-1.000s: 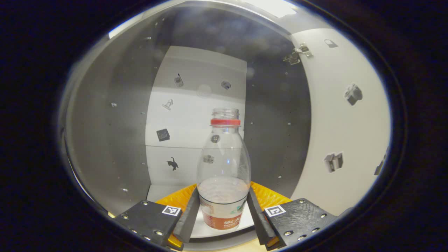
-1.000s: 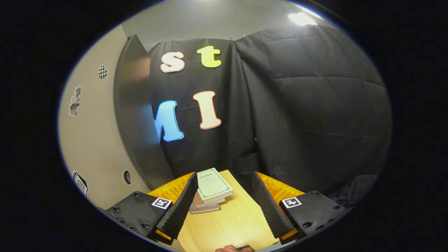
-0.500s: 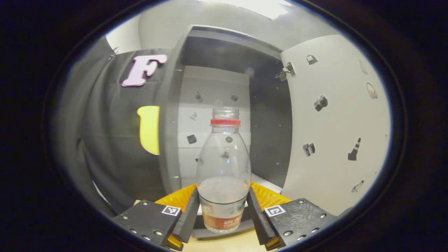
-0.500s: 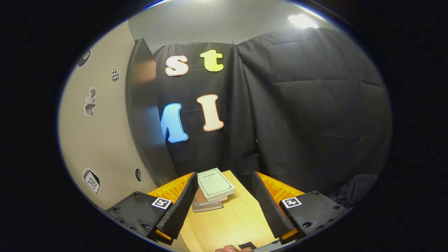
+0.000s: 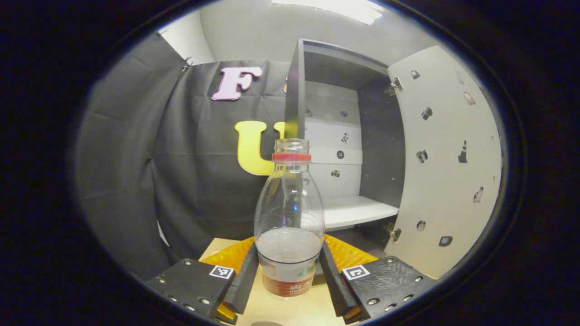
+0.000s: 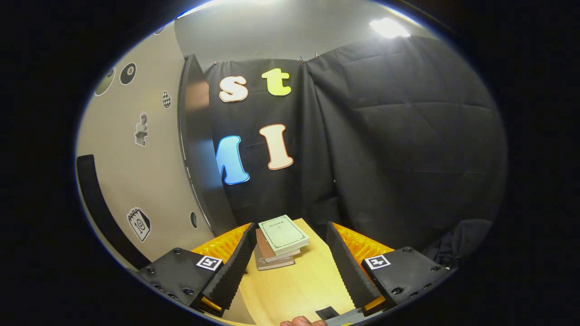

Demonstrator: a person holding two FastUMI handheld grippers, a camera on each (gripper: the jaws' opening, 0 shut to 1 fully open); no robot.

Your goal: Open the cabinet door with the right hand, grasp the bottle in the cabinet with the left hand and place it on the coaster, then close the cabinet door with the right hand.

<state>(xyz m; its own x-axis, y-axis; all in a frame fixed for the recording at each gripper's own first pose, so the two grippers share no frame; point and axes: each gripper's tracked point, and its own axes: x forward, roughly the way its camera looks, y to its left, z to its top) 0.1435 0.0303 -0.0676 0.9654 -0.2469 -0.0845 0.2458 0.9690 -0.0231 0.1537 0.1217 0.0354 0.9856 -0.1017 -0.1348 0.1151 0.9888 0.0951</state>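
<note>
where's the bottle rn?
Left gripper view, centre: the clear plastic bottle with the red neck ring is clamped between the left gripper fingers, above the wooden table, left of the open cabinet.

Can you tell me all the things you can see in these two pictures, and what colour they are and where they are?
bottle: one, clear with a red neck ring and red label, no cap, some liquid in it, upright between the left tool's fingers.
cabinet: one, dark grey sides, white back and shelf, behind and to the right of the bottle.
cabinet door: one, pale, dotted with small stickers, swung open at the right.
books: a small stack, pale green on top and brown beneath, at the far end of the table.
table: one, light wood, under both tools.
left tool: one, shut on the bottle.
right tool: one, open, holding nothing, above the table.
fingertip: one, at the bottom edge of the right gripper view.
</note>
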